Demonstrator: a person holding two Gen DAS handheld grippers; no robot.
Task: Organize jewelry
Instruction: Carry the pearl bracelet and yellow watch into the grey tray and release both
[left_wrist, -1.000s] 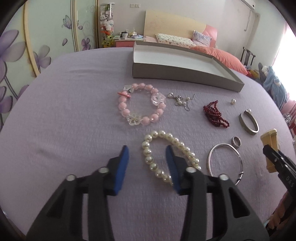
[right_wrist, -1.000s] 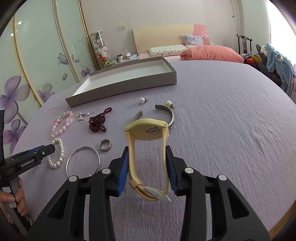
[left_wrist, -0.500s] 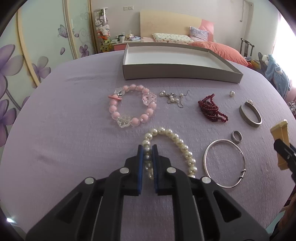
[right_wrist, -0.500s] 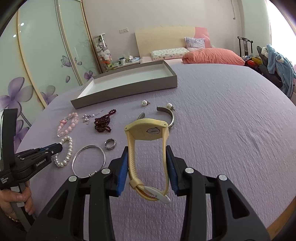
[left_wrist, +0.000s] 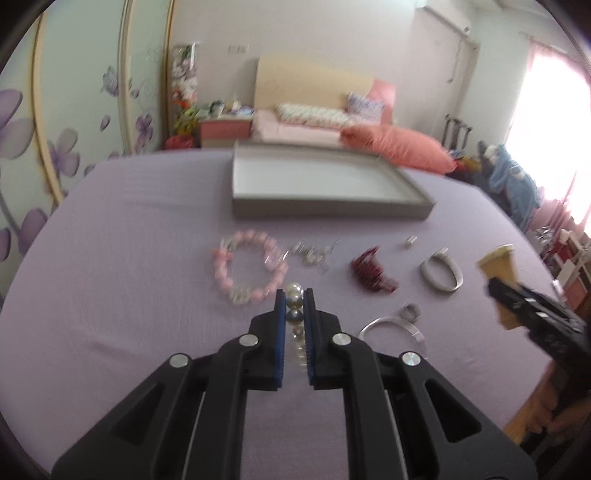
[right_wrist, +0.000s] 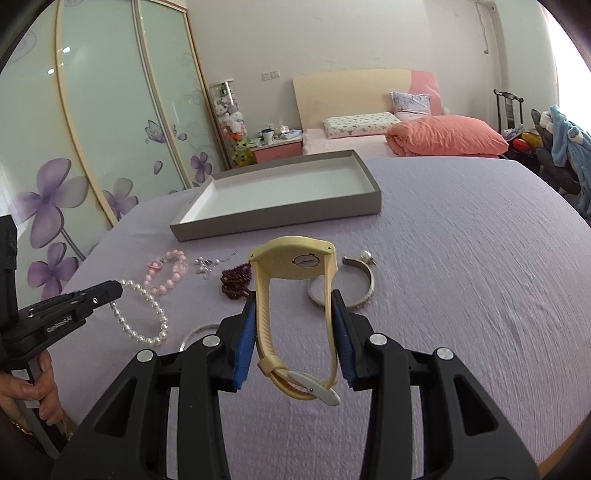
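My left gripper (left_wrist: 294, 295) is shut on the white pearl bracelet (left_wrist: 294, 295), which hangs off the purple cloth; in the right wrist view the pearl bracelet (right_wrist: 142, 310) dangles from the left gripper (right_wrist: 114, 290). My right gripper (right_wrist: 293, 299) is shut on the strap of a yellow watch (right_wrist: 295, 258), held above the table. The yellow watch (left_wrist: 498, 262) shows at the right edge of the left wrist view. A grey shallow box (left_wrist: 325, 184) (right_wrist: 280, 199) with a white inside lies beyond the jewelry.
On the purple tablecloth (right_wrist: 461, 277) lie a pink bead bracelet (left_wrist: 251, 269), small silver earrings (left_wrist: 314, 253), dark red beads (left_wrist: 371, 271), a grey cuff bangle (left_wrist: 441, 273), a ring (left_wrist: 410, 312), a thin silver bangle (left_wrist: 391, 328) and a pearl stud (left_wrist: 410, 242). A bed stands behind.
My left gripper closed on the pearl bracelet and lifted it off the cloth. My right gripper rose a little with the yellow watch still in it.
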